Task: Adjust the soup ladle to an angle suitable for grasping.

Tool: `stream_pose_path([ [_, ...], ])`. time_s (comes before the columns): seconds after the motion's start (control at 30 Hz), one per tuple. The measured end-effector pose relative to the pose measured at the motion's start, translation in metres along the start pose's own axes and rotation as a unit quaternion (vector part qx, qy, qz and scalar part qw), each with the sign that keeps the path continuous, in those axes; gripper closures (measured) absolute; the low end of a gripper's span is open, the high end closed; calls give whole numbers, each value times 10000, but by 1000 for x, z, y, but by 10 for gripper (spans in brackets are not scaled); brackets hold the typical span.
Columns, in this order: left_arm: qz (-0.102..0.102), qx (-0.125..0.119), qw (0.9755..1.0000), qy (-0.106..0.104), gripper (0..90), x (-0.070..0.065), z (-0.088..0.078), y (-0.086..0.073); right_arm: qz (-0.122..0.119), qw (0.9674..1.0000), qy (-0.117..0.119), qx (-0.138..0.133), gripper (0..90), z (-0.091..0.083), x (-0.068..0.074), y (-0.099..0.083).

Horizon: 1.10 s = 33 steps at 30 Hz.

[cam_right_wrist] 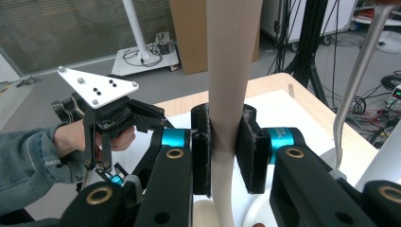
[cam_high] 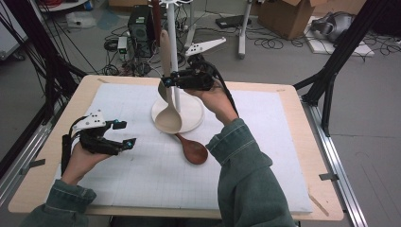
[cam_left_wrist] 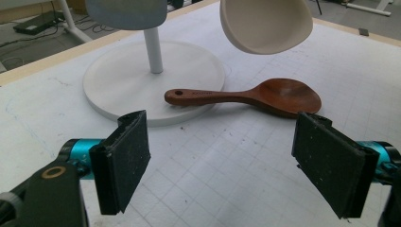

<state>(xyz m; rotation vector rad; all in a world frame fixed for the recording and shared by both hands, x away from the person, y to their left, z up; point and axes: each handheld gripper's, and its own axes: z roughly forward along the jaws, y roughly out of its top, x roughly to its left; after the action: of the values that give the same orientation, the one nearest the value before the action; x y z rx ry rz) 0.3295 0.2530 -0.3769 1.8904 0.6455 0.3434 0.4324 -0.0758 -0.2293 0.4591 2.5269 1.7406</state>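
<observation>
From the high view, our right gripper [cam_high: 166, 83] clamps the handle of the pale beige wooden ladle [cam_high: 168, 113], hanging beside the white stand with a round base [cam_high: 191, 120]; we should lift it straight and hook it on gently.

In the left gripper view, our left gripper [cam_left_wrist: 221, 158] stands wide and empty, near the dark brown wooden spoon [cam_left_wrist: 255, 97] lying on the white gridded mat [cam_left_wrist: 227, 179].

The right gripper view shows pads [cam_right_wrist: 250, 151] pressing the handle. There are no containers here.
</observation>
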Motion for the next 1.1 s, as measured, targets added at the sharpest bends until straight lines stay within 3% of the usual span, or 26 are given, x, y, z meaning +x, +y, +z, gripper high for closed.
stream_pose_path([
  [0.67, -57, -49, 9999, 68, 199, 5, -5, -2, -13, 9999, -64, -117, 778, -4, -14, 27],
  [1.1, -53, -85, 9999, 101, 199, 7, -8, -1, -49, 10000, -13, 15, 778, -1, -20, 40],
])
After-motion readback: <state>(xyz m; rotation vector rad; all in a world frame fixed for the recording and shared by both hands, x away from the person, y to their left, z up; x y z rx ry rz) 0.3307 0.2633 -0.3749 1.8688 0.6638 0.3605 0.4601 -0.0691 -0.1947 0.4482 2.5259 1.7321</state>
